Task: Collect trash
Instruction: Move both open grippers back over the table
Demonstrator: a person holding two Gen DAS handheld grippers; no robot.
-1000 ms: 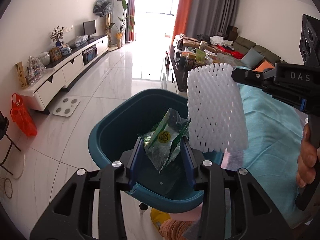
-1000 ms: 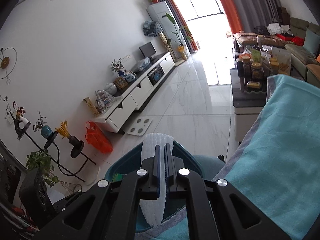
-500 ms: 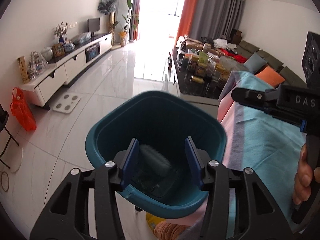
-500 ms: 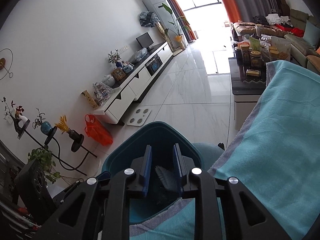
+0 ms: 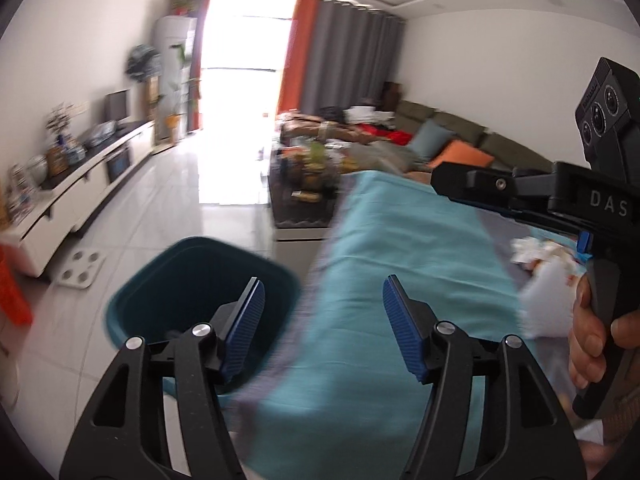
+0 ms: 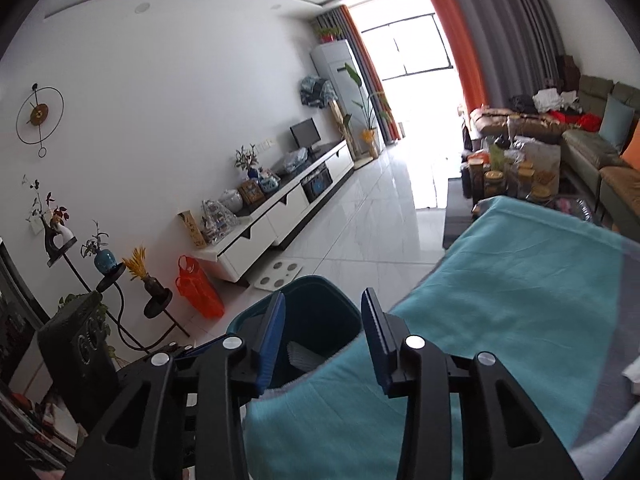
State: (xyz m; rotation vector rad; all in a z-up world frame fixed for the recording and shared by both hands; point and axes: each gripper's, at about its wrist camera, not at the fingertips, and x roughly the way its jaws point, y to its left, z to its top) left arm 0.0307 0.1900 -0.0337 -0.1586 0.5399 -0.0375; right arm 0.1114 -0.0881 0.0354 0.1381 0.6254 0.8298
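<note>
Part done, by my judgement: one white foam net lies inside the single teal bin at lower centre; both the left gripper and right gripper have jaws spreading, nothing between them; one blurred heap of trash remains on the teal-covered bench, right side.

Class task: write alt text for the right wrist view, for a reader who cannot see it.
The right tongs, empty and with jaws opening, point over a teal bin beside a turquoise-covered table. A white foam net lies inside the bin. Behind is a bright living room with a white TV cabinet.
</note>
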